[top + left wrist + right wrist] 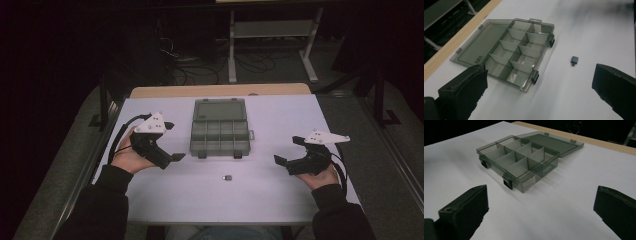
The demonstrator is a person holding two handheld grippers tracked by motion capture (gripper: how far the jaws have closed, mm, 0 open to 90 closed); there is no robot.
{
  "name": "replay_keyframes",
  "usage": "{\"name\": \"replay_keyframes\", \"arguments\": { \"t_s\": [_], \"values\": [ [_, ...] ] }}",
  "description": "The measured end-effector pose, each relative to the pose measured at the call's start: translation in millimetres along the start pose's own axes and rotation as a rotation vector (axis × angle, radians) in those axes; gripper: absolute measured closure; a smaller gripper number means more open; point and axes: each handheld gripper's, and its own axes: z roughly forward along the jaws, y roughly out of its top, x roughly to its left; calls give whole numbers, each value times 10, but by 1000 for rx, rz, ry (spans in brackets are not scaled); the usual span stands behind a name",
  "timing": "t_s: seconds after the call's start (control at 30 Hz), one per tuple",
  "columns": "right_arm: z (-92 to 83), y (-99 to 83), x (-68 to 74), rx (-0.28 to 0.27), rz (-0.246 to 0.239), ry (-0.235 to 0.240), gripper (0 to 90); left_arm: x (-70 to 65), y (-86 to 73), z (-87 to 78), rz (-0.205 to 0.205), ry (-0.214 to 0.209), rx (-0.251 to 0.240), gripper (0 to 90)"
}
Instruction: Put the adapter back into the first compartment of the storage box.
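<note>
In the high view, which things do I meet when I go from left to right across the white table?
Left gripper → open smoky-grey plastic compartment box → small dark grey block, nearer the person → right gripper.

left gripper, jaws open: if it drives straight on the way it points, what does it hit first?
Probably the organizer box: its near corner sits just ahead of the left gripper. The small dark part lies slightly off to the side. Depth is unclear, so this is tentative.

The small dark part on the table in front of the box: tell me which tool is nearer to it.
Left, narrowly. The left tool sits up-left of the small dark part, beside the open organizer box; the right tool sits farther off to its right.
</note>
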Motion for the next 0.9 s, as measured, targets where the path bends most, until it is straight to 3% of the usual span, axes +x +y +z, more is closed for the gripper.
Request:
{"name": "replay_keyframes", "arguments": {
  "t_s": [0.9],
  "values": [
    [15, 1, 10, 3, -3, 13, 0, -210, 218, 496, 77, -134, 73, 0]
  ]
}}
